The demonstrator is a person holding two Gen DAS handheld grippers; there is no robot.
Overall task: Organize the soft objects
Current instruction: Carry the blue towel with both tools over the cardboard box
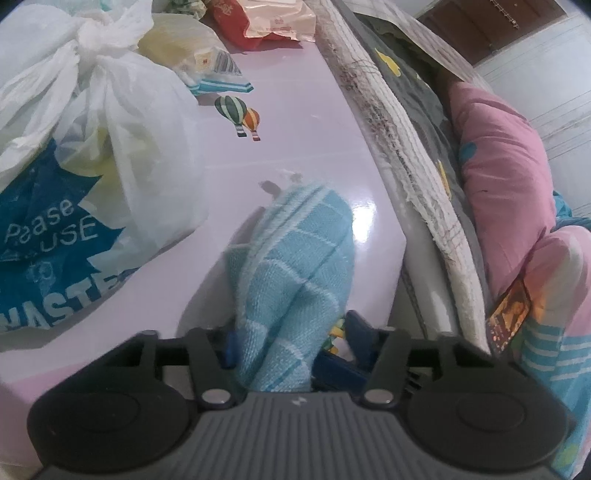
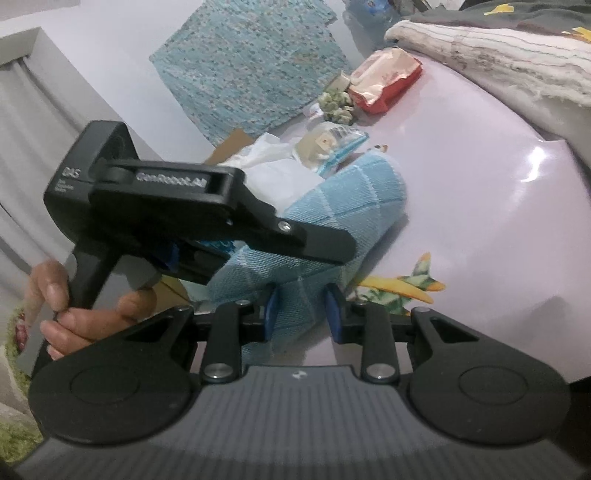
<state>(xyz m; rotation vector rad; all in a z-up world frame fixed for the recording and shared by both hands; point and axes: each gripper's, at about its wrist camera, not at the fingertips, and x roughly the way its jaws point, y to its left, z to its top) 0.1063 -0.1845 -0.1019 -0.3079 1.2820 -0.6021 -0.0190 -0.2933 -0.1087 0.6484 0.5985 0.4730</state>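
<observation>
A light blue checked towel (image 1: 295, 258) lies bunched on the glossy pink table (image 1: 303, 122). My left gripper (image 1: 291, 343) is shut on its near end, with the cloth squeezed between the blue pads. In the right wrist view the same towel (image 2: 351, 192) humps up from the table (image 2: 498, 221). My right gripper (image 2: 303, 314) is shut on a lower fold, its blue pads pressing both sides of the cloth. Just above, one black finger (image 2: 317, 240) of the left gripper crosses the towel, and a person's hand (image 2: 92, 317) holds that gripper's handle.
A knotted white plastic bag (image 1: 92, 166) with blue print fills the table's left. Behind it lie a zip pouch (image 1: 218, 74) and a red snack packet (image 1: 273, 22). Folded bedding (image 1: 417, 177) and a pink quilt (image 1: 502, 158) border the right edge. A teal rug (image 2: 251, 62) covers the floor.
</observation>
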